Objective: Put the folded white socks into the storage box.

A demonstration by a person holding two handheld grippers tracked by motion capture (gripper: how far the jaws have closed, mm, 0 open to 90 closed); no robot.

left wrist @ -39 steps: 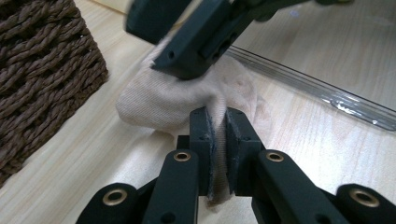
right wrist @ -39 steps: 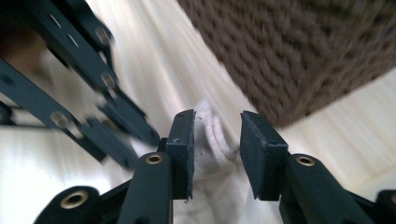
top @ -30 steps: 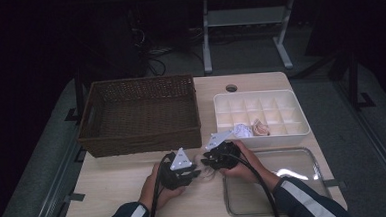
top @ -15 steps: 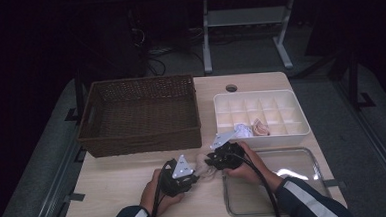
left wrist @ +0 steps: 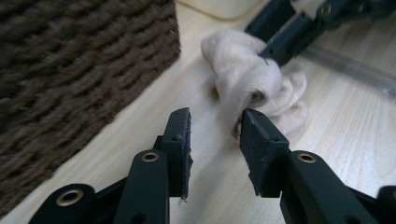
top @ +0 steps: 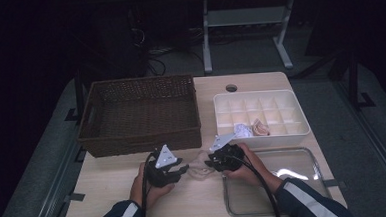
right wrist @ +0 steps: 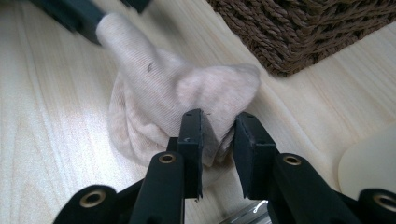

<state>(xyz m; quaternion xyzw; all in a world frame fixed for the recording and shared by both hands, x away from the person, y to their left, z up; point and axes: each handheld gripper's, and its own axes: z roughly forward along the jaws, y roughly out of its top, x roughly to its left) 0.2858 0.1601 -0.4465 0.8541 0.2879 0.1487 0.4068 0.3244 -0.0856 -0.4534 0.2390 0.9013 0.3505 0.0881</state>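
The beige sock [right wrist: 187,93] is pinched by the right claw [right wrist: 218,140] to anchor it on the surface [top: 114,177] — the left claw [left wrist: 215,135], just opened, stands spread beside it — probably for regripping.

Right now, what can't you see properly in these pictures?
- High view: the beige sock is small and dim, partly covered by both claws.
- Right gripper view: the sock's edge is hidden between the right claw jaws.
- High view: the bundles in the white divided box are too small to identify.
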